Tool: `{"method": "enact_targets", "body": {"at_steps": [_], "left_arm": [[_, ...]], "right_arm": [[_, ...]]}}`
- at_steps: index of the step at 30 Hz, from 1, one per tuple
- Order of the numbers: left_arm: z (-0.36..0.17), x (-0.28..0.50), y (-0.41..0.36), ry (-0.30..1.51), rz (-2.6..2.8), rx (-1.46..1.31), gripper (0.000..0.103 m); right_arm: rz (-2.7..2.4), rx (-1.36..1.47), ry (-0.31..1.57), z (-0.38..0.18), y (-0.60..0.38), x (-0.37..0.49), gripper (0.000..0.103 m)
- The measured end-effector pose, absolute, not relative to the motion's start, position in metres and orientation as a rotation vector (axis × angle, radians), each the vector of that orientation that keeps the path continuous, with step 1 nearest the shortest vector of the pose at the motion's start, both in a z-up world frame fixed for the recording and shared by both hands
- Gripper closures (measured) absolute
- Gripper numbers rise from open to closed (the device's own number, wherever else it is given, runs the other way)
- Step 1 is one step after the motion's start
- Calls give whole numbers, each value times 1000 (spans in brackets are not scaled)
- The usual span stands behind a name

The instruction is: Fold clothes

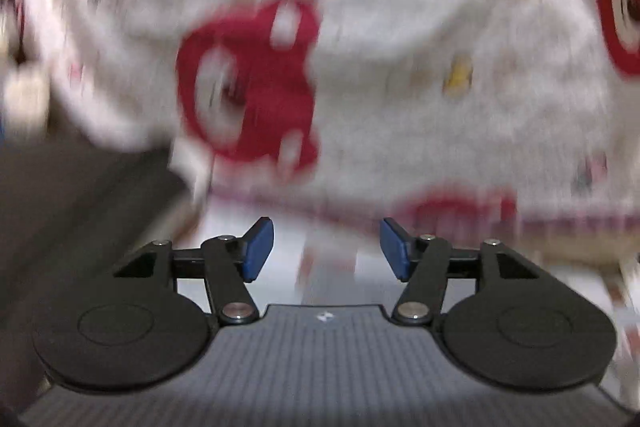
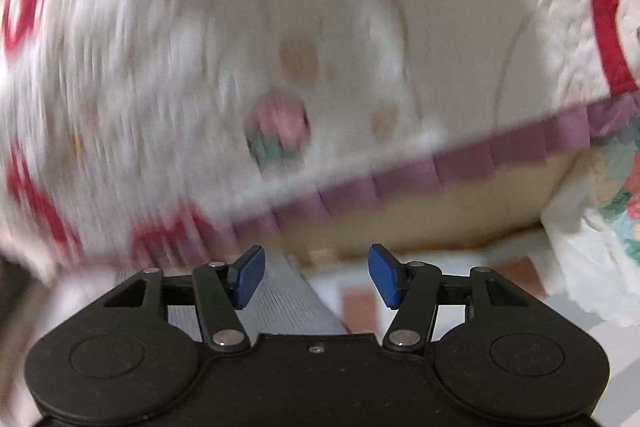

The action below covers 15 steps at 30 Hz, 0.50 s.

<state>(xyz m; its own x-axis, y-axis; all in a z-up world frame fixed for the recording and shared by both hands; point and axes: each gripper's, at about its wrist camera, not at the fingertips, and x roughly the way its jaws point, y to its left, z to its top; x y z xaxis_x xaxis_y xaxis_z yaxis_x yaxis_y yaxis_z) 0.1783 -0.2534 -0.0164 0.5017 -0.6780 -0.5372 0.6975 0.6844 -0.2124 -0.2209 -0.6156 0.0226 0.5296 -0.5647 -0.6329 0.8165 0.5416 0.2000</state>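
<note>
the white fuzzy garment with red prints and a purple ribbed hem [image 1: 400,87] fills both views, blurred, just ahead of my fingers. my left gripper [image 1: 326,247] and right gripper [image 2: 316,275] are spread apart, holding nothing.

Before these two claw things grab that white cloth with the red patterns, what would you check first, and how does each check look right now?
1. Left gripper open and empty: ok.
2. Right gripper open and empty: ok.
3. White garment in front of both grippers: ok.
4. Purple ruffled hem within view of the right gripper as a grasp edge: ok.
5. Sharp picture for aiming: not ok, both views are motion-blurred.
6. Garment lying flat and spread: cannot tell.
</note>
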Motion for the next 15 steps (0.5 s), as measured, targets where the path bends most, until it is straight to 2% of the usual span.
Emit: {"method": "enact_targets", "body": {"at_steps": [6, 15], "left_arm": [[-105, 171, -185, 884, -828, 36, 45], [-119, 186, -197, 896, -989, -9, 43]], "right_arm": [[-837, 425, 813, -47, -614, -256, 43], [-782, 550, 757, -66, -642, -218, 43]]}}
